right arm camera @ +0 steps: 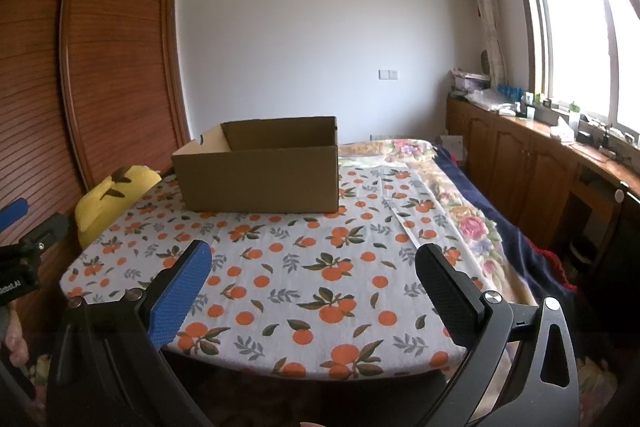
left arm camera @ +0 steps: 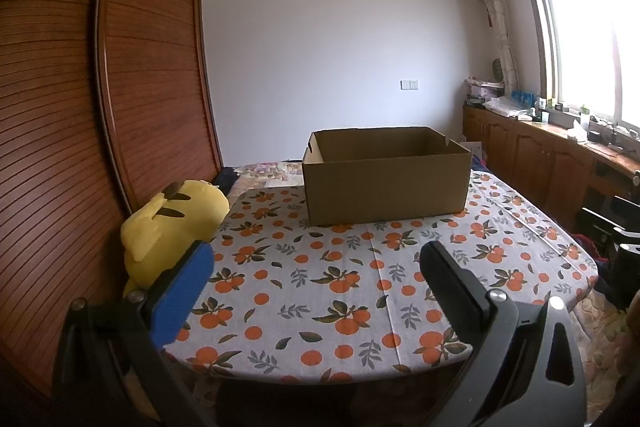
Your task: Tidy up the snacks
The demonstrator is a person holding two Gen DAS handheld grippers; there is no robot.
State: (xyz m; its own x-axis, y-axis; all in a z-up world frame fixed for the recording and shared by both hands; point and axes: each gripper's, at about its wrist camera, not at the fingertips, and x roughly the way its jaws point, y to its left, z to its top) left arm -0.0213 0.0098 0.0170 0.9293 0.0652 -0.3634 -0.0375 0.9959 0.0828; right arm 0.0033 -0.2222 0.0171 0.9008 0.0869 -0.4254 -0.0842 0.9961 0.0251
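An open brown cardboard box (left arm camera: 386,179) stands at the far side of a table covered with an orange-fruit cloth (left arm camera: 320,287); it also shows in the right wrist view (right arm camera: 260,175), left of centre. Its inside is hidden from both views. No snacks are visible. My left gripper (left arm camera: 316,267) is open and empty, held above the table's near edge. My right gripper (right arm camera: 312,267) is open and empty, also above the near edge, to the right of the left one. Part of the left gripper (right arm camera: 16,239) shows at the left edge of the right wrist view.
A yellow plush toy (left arm camera: 168,231) sits at the table's left edge against a wooden slatted wardrobe (left arm camera: 80,107). A bed with a floral blanket (right arm camera: 452,203) lies right of the table. Wooden cabinets (right arm camera: 520,163) with clutter run under the window on the right.
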